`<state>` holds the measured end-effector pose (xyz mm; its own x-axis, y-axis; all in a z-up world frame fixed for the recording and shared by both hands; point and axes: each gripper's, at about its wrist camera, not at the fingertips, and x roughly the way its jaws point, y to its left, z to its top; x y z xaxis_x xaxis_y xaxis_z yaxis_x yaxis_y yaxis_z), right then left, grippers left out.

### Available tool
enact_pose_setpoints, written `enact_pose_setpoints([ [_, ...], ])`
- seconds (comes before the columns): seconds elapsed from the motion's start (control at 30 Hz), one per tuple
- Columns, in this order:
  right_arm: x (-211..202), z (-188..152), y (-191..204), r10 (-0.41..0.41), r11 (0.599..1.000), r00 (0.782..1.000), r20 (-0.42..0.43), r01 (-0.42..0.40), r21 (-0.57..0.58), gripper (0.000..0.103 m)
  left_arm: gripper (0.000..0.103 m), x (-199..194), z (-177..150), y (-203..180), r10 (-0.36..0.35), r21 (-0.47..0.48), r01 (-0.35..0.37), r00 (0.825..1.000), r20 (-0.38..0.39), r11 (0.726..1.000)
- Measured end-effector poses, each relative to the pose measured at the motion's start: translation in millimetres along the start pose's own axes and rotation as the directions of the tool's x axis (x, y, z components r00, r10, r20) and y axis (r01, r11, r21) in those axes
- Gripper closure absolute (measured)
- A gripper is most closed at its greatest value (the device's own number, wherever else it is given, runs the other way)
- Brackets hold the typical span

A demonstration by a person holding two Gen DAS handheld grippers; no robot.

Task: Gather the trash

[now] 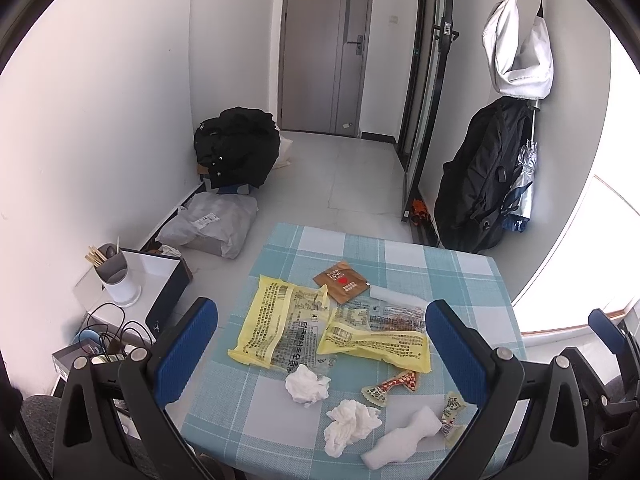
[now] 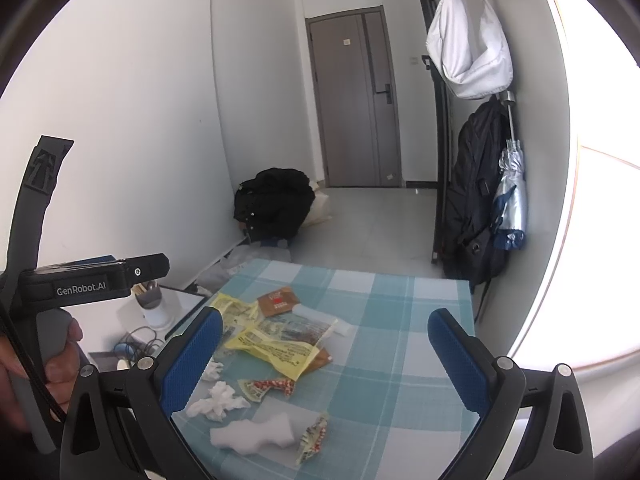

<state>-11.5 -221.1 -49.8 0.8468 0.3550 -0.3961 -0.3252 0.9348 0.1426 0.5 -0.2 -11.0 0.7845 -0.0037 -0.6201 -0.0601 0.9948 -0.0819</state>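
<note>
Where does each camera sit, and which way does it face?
Left wrist: on the left tool, looking forward and down at the trash-strewn checked table; both blue fingers show, open.
Right wrist: on the right tool, same direction; the left tool's body and the hand holding it show.
Shared: yellow wrapper, grey door.

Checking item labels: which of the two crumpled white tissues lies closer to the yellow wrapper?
The upper tissue, touching the yellow wrapper; the lower tissue lies apart.

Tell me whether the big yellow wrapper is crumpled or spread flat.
Spread mostly flat: the yellow wrapper lies open on the checked tablecloth, only wrinkled.
</note>
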Motion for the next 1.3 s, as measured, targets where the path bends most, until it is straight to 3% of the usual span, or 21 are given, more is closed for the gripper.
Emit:
enact_pose_setpoints([
  [0.47,2,1,2,-0.006,1.000,1.000,0.008,0.006,0.004,0.000,0.001,7,3,4,-0.040,-0.015,0.040,0.999,-0.032,0.999],
  [0.67,12,1,3,0.000,1.000,1.000,-0.026,0.000,0.004,0.000,0.001,26,5,9,-0.062,-0.014,0.061,0.989,-0.133,0.998],
  [0.97,45,-3,-3,0.042,0.998,0.993,-0.114,-0.036,0.054,0.000,0.001,83,10,46,-0.070,-0.071,0.050,0.947,-0.312,0.996],
  [1.07,60,-2,-8,0.067,0.993,0.986,-0.152,-0.052,0.102,0.000,0.001,106,10,55,-0.070,-0.042,0.058,0.924,-0.376,0.997],
  [1.17,73,-1,-11,0.078,0.990,0.981,-0.177,-0.054,0.133,0.000,0.001,123,10,61,-0.027,0.020,0.038,0.916,-0.401,0.999],
  [1.3,90,0,-11,0.097,0.985,0.972,-0.215,-0.063,0.159,0.000,0.001,154,12,71,-0.056,0.013,0.072,0.871,-0.488,0.997],
])
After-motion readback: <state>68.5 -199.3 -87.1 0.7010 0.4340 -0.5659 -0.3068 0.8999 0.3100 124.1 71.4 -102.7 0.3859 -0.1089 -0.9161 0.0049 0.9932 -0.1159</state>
